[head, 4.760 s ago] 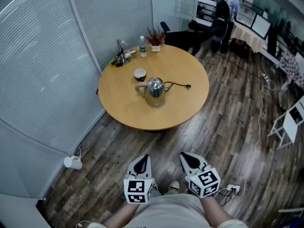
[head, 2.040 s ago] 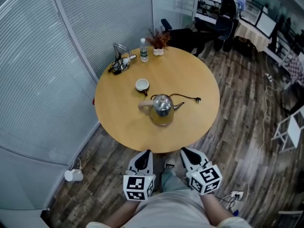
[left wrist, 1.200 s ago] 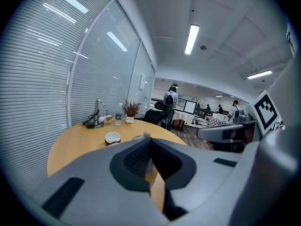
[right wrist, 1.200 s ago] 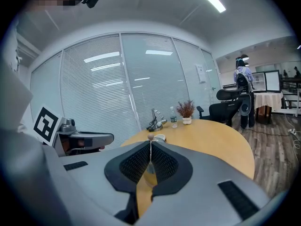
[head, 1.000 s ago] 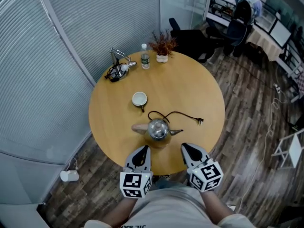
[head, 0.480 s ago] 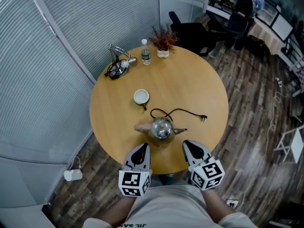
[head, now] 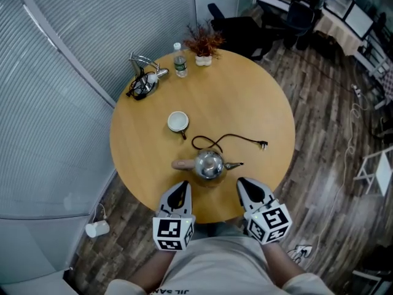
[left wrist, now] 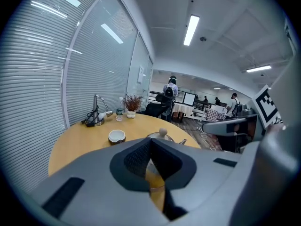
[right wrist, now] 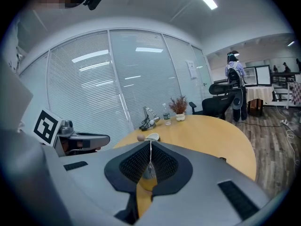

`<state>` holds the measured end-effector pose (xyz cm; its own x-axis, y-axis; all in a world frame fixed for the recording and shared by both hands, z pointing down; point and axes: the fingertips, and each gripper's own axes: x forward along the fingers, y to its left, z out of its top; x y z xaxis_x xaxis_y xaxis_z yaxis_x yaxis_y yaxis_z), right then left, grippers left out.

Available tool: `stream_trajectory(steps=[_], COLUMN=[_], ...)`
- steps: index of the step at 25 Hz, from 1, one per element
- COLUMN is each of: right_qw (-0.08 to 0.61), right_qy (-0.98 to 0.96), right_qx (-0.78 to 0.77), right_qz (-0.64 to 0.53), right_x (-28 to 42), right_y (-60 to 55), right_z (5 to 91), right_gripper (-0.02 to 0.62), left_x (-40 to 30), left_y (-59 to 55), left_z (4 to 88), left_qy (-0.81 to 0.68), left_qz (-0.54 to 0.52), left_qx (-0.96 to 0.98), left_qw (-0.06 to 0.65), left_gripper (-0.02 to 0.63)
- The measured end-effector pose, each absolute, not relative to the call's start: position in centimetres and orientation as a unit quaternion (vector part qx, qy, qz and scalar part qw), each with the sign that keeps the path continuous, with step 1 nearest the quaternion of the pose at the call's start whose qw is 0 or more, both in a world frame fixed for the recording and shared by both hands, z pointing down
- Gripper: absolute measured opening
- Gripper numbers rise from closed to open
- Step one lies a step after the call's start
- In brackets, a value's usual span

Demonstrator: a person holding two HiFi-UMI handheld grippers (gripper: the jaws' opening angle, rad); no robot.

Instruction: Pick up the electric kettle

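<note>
A shiny steel electric kettle [head: 210, 165] stands near the front edge of the round wooden table [head: 264, 103], its wooden handle [head: 181, 164] to the left and its spout to the right. Its black cord [head: 227, 140] lies loose behind it. My left gripper [head: 180, 190] hangs over the table's near edge, just in front of the handle, shut and empty. My right gripper [head: 245, 187] is beside it, in front of the spout, also shut and empty. In the left gripper view the kettle's lid knob [left wrist: 162, 132] shows just past the closed gripper [left wrist: 150, 140]. The right gripper [right wrist: 150, 143] also sees the knob [right wrist: 140, 138].
Behind the kettle sits a white cup [head: 178, 121]. At the table's far edge are a water bottle [head: 179, 67], a small potted plant [head: 201, 47] and a metal stand with cables [head: 141, 78]. A blinds-covered glass wall runs along the left. Office chairs [head: 239, 26] stand beyond the table.
The person has stepped up to the table. Both grippers, once over the floor, now reach over the table's near edge close to the kettle. The kettle has not moved.
</note>
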<state>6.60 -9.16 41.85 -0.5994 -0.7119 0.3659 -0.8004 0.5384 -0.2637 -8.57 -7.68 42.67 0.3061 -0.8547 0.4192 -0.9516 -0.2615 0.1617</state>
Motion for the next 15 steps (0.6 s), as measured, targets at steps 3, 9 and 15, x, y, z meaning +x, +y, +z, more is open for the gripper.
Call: stream_trajectory(steps=[3, 9, 15], right_qw=[0.111, 0.116, 0.119], right_qy=[-0.869, -0.864, -0.860], right_qx=[0.436, 0.439, 0.443], right_qz=[0.208, 0.217, 0.225], right_x=[6.2, 5.6, 5.5], right_y=[-9.4, -9.7, -10.0], right_z=[42.3, 43.5, 44.5], right_gripper=[0.032, 0.032, 0.032], left_x=[-8.8, -9.7, -10.1], left_y=[-8.1, -8.6, -8.9], left_z=[43.5, 44.8, 46.2], left_qy=[-0.571, -0.570, -0.569], left_qz=[0.126, 0.135, 0.143], left_qx=[0.786, 0.784, 0.782], left_qw=[0.201, 0.207, 0.210], left_gripper=[0.003, 0.003, 0.005])
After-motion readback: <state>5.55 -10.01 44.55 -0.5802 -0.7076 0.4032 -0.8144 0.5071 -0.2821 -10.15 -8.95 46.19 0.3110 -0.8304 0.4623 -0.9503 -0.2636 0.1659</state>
